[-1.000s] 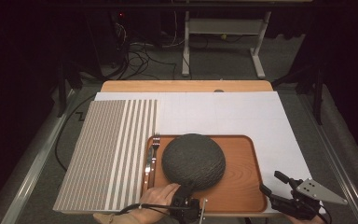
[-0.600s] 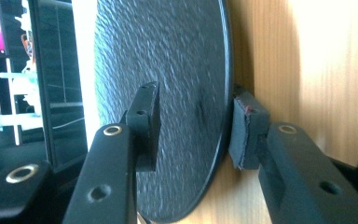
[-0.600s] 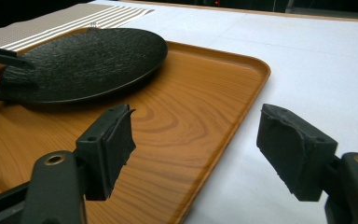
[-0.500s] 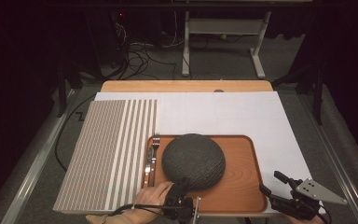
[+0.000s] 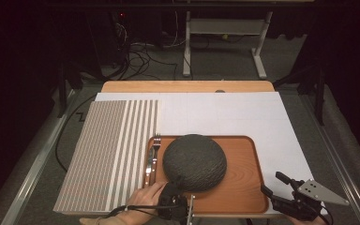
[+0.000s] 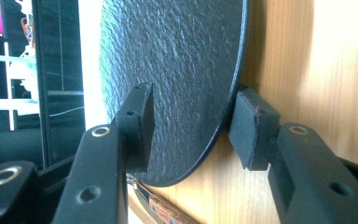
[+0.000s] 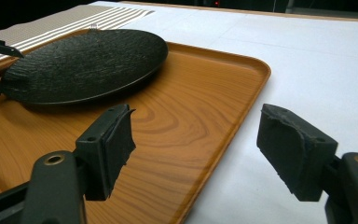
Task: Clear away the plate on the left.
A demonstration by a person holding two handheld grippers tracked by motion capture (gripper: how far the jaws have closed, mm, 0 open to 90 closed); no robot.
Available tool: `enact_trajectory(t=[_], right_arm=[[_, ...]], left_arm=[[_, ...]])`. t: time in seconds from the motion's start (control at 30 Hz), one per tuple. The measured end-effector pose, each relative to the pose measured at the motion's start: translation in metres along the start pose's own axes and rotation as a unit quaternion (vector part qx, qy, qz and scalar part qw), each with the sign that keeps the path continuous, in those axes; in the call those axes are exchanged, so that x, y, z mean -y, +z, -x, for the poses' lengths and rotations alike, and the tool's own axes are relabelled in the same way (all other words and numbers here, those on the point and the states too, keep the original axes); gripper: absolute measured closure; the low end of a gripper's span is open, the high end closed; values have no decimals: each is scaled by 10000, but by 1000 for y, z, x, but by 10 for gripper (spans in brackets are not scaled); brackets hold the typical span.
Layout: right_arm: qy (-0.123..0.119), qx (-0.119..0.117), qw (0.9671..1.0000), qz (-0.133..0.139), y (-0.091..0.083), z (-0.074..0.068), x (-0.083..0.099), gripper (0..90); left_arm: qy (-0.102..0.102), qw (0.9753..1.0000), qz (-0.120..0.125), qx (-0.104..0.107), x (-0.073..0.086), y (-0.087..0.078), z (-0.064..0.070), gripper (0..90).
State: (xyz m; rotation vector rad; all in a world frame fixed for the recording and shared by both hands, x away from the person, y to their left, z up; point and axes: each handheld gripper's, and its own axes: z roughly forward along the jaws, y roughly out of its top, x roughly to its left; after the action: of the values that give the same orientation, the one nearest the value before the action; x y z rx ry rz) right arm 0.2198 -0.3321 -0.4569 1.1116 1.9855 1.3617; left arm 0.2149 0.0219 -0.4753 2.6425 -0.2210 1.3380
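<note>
Resting on the wooden tray (image 5: 243, 187), the black plate (image 5: 194, 161) has its near rim between the left gripper (image 5: 177, 183)'s 2 parted jaws — close squarely before lifting; right gripper (image 5: 281, 187) hangs unclenched, empty.

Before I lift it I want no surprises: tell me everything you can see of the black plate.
The black plate is round, shallow and dark, with a rough, stone-like texture and a thin smooth rim. It lies on the wooden tray, left of the tray's middle, beside a fork at the tray's left edge. The left tongs straddle its near rim, one pad above and one below; they are not visibly clamped. The right tongs stand open, apart from it.
</note>
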Motion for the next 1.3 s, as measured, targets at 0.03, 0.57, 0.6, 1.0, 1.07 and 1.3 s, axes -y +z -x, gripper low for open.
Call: enact_trajectory(t=[0.03, 0.57, 0.6, 1.0, 1.07, 1.3], right_arm=[[-2, -6, 10000, -1, 0, 0, 0, 272], [23, -10, 10000, 4, 0, 0, 0, 272], [24, -4, 10000, 4, 0, 0, 0, 272], [23, 1, 10000, 8, 0, 0, 0, 272], [24, -3, 10000, 13, 0, 0, 0, 272], [18, -5, 10000, 9, 0, 0, 0, 272]], left_arm=[[-12, 10000, 2, -20, 1, -1, -1, 495], [-337, 9994, -56, 15, 16, -9, -6, 429], [-325, 9994, -102, 19, 16, -10, -6, 428], [-440, 9987, -248, 50, 27, -12, -7, 411], [-482, 9985, -255, 46, 29, -12, -7, 411], [-590, 9977, -314, 68, 38, -16, -9, 411]])
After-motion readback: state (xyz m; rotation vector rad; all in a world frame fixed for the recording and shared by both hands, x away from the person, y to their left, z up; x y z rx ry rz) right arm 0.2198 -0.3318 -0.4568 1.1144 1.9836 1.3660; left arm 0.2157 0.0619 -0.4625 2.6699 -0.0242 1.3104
